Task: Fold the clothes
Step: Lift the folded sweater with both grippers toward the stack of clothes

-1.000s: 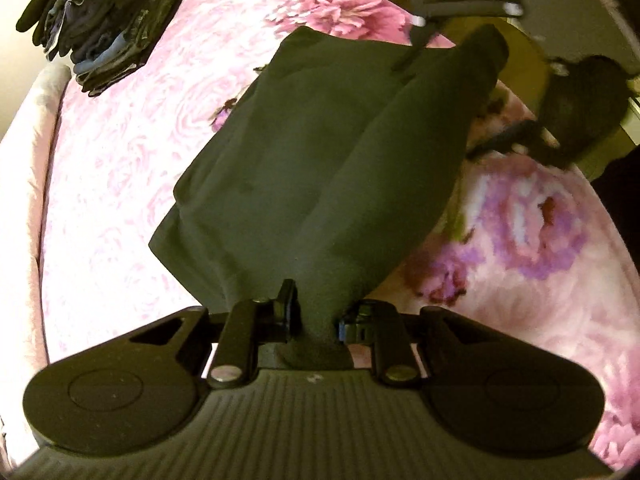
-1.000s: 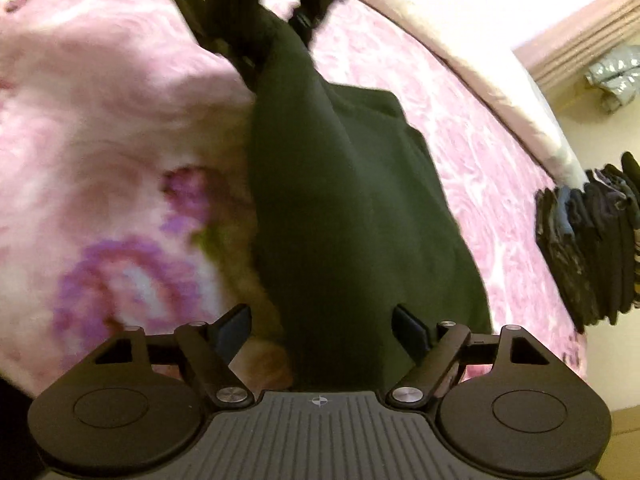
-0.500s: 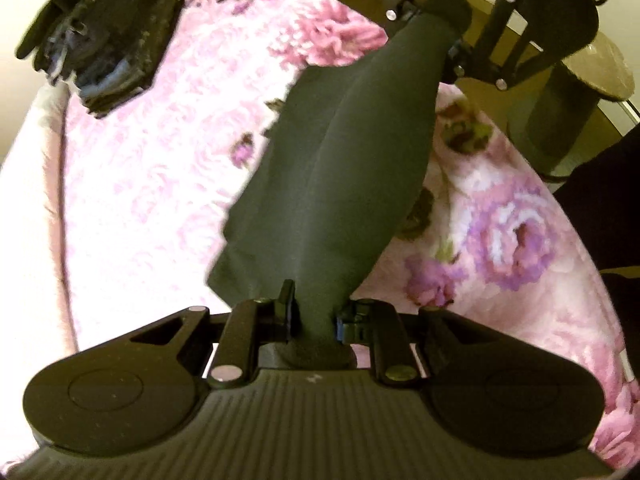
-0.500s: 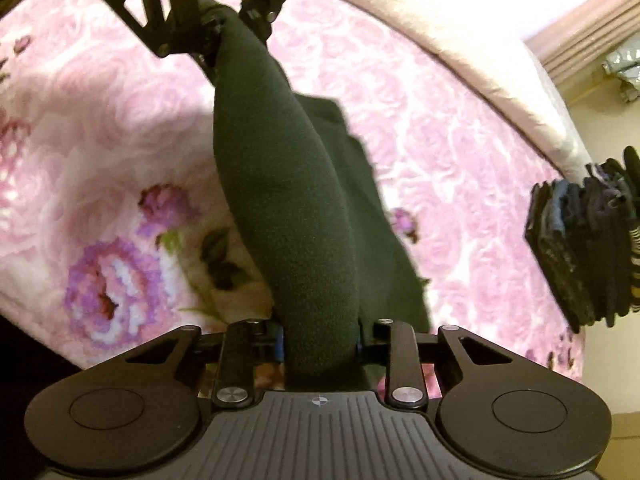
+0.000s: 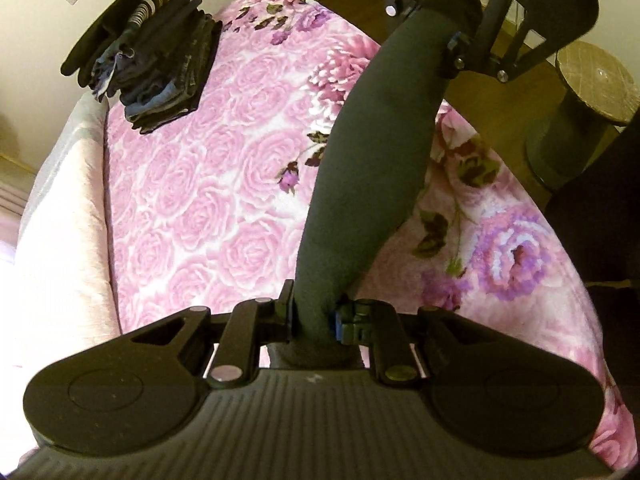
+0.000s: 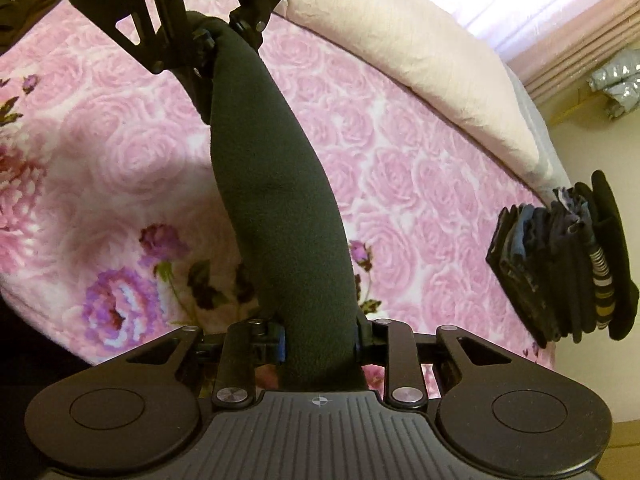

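Note:
A dark green-black garment (image 5: 372,168) is stretched taut in the air between my two grippers, above the pink floral bedspread (image 5: 208,208). My left gripper (image 5: 314,314) is shut on one end of it. My right gripper (image 6: 320,340) is shut on the other end, where the garment (image 6: 276,208) runs away from me toward the left gripper (image 6: 208,46) at the top of the right wrist view. In the left wrist view the right gripper (image 5: 452,40) shows at the top, gripping the far end. The cloth hangs clear of the bed.
A stack of folded dark clothes (image 5: 148,52) lies at the far corner of the bed, also at the right in the right wrist view (image 6: 568,260). A pale pillow (image 6: 420,48) lines the far edge. A round stool (image 5: 584,92) stands on the floor beside the bed.
The right gripper has closed on the garment. Both grippers have lifted and pulled apart, so the garment went from spread on the bed to a narrow taut band in the air.

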Demonstrator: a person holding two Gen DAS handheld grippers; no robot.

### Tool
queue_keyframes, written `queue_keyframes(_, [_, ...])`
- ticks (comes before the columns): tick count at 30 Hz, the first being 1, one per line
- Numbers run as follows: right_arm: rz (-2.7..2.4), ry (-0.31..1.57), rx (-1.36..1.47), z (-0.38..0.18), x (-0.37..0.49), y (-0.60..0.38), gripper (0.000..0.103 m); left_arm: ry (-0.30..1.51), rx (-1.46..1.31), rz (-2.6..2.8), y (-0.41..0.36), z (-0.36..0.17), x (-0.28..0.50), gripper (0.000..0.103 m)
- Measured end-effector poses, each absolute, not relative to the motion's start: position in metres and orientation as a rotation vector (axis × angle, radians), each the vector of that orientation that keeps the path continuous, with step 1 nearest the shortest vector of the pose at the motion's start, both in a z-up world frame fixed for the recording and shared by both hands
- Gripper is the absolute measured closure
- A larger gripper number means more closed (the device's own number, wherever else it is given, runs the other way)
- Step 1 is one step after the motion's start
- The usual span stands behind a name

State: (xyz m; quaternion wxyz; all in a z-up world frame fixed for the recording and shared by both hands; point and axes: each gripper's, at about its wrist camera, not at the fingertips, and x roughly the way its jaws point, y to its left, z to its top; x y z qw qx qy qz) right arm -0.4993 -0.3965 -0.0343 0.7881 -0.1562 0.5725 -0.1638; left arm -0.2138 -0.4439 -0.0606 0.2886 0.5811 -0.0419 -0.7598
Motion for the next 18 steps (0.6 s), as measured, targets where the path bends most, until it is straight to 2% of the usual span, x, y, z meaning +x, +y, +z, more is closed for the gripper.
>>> queue_keyframes(18, [-0.45, 1.195, -0.398, 0.021, -0.521, -0.402, 0.077, -0.311, 1.432, -2.043, -0.446, -0.008, -0.234, 0.089])
